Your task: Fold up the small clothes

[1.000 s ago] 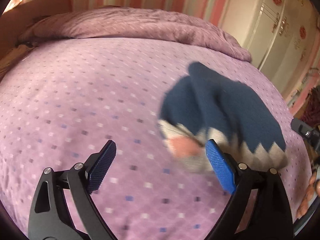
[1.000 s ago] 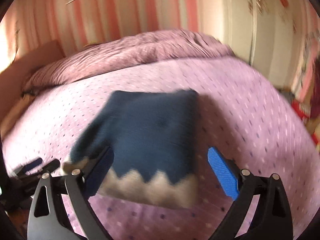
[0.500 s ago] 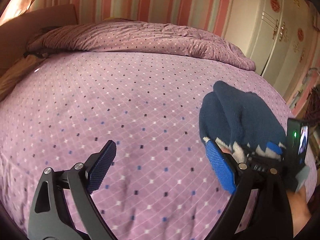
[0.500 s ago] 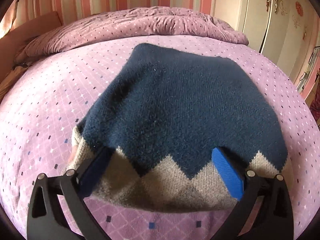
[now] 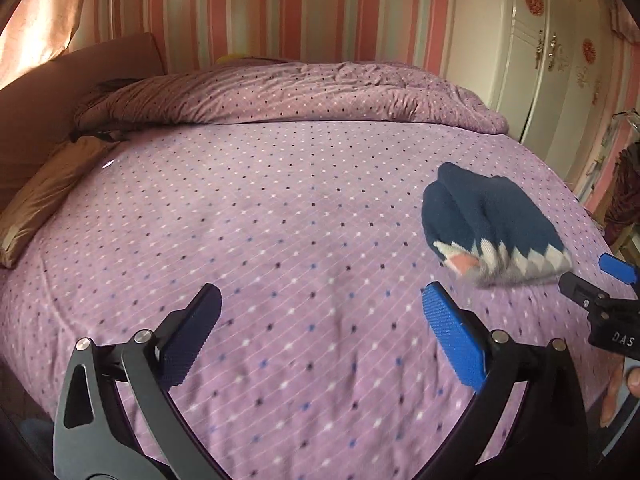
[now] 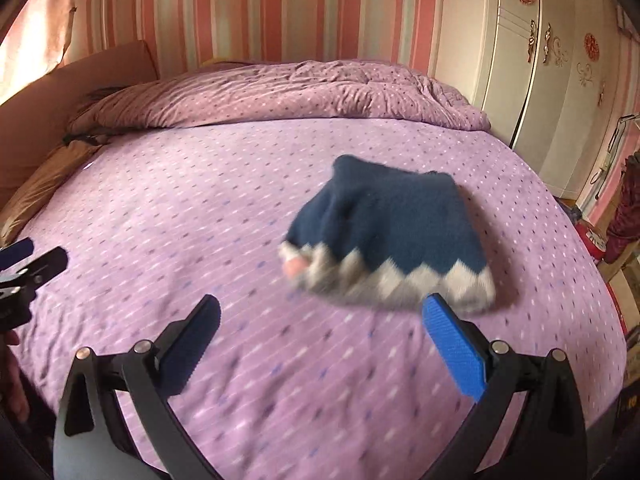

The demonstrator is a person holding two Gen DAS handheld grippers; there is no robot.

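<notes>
A small folded navy knit garment (image 6: 394, 232) with a grey-and-white zigzag hem and a pink patch lies on the purple dotted bedspread (image 6: 200, 208). It also shows in the left wrist view (image 5: 490, 222), at the right. My right gripper (image 6: 320, 344) is open and empty, just in front of the garment's hem, not touching it. My left gripper (image 5: 320, 340) is open and empty over bare bedspread (image 5: 260, 240), to the left of the garment. The right gripper's tip shows at the right edge of the left wrist view (image 5: 592, 284).
A rumpled purple duvet (image 5: 300, 92) lies across the far end of the bed. A brown pillow (image 5: 44, 196) sits at the left edge. A white wardrobe (image 5: 540, 52) stands at the right, past the bed's edge. A striped wall is behind.
The garment was over the right gripper's fingers half a second ago; it now lies free on the bed. Both grippers have drawn back from it and stay open.
</notes>
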